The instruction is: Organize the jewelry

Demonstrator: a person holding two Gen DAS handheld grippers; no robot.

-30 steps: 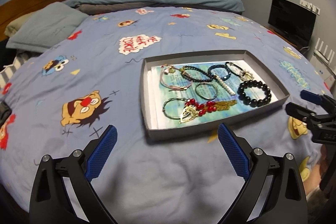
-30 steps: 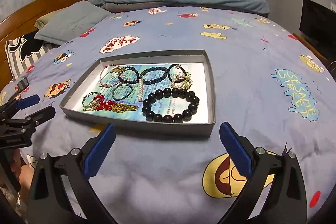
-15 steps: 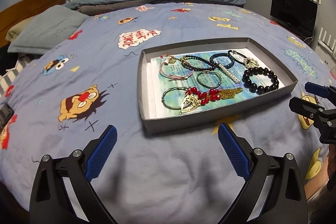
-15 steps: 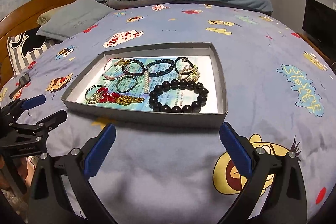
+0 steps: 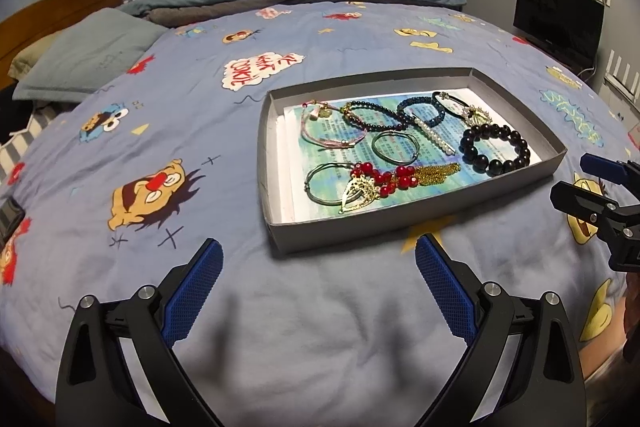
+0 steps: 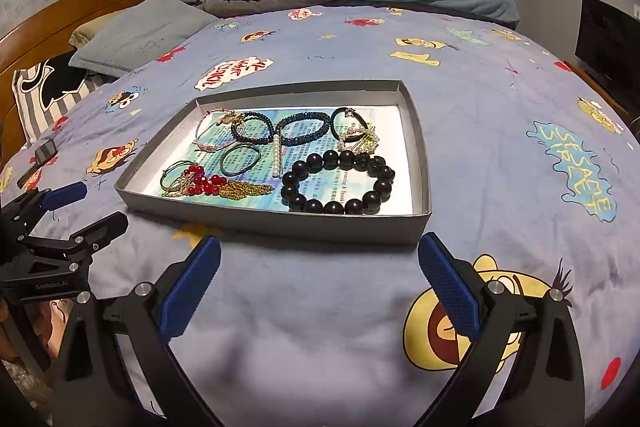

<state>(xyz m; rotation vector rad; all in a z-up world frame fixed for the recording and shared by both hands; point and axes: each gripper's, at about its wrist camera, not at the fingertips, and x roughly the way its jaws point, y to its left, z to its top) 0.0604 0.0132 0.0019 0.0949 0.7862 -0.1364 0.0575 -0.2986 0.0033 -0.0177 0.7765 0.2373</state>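
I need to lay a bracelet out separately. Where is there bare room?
Inside the tray it is crowded; only the paper strip right of the black bead bracelet is bare. The bedspread around the tray lies open.

Left gripper (image 5: 316, 277): jaws spread wide, empty, blue pads (image 5: 188, 295) facing inward. Right gripper (image 6: 320, 279): likewise wide apart, empty. Both appear level side by side, fingers pointing forward.
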